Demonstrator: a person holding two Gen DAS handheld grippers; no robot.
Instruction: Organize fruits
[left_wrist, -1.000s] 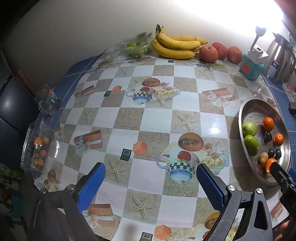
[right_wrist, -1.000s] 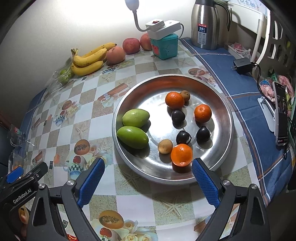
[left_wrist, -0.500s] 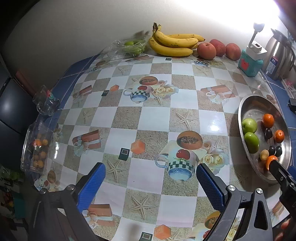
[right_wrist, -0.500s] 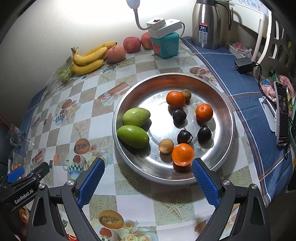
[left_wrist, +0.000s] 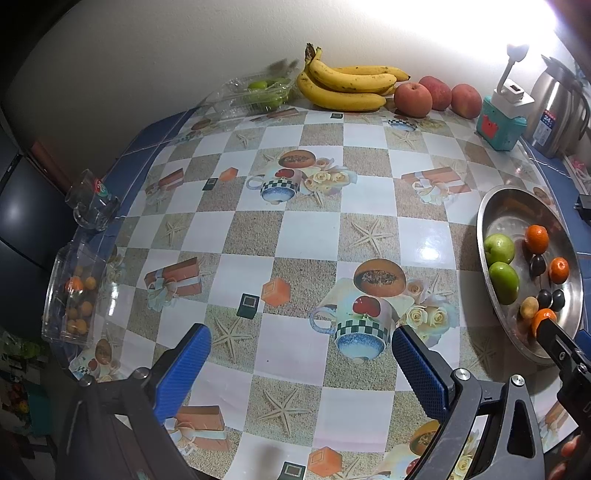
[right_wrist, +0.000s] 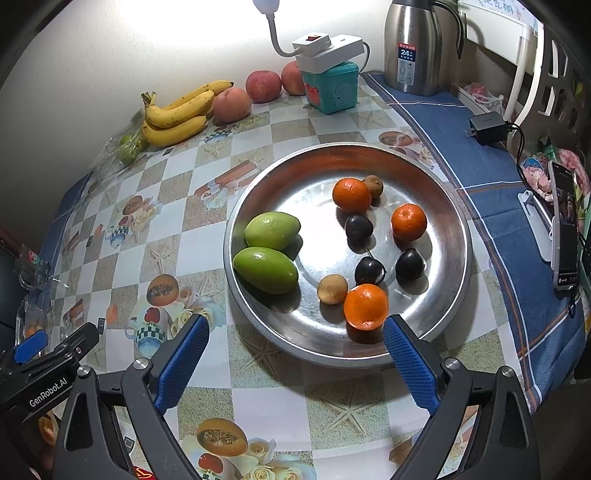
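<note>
We hold the left claw (left_wrist: 299, 363) above the checkered tabletop (left_wrist: 314, 236), its blue fingers (left_wrist: 183, 363) spread wide with nothing between them. Our right claw (right_wrist: 295, 349) is likewise wide and empty, poised at the near rim of the round steel tray (right_wrist: 452, 295), which sits on the right part of the tabletop.

In the tray we see two green mangoes (right_wrist: 266, 268) lying side by side at its left, touching each other. Three oranges (right_wrist: 365, 306) are spread through the right half; the nearest one lies just beside our right claw's right finger. Three dark plums (right_wrist: 369, 270) sit between the oranges, and two small brown fruits (right_wrist: 332, 290) lie there too, one touching the far orange, one beside the near orange.

Against the far wall lie a bunch of bananas (left_wrist: 349, 88), three red apples (left_wrist: 413, 99) next to them, and a clear clamshell box of green fruit (left_wrist: 258, 92). At the tabletop's left edge a clear box holds small orange fruits (left_wrist: 77, 302), with a glass mug (left_wrist: 92, 205) near it.
</note>
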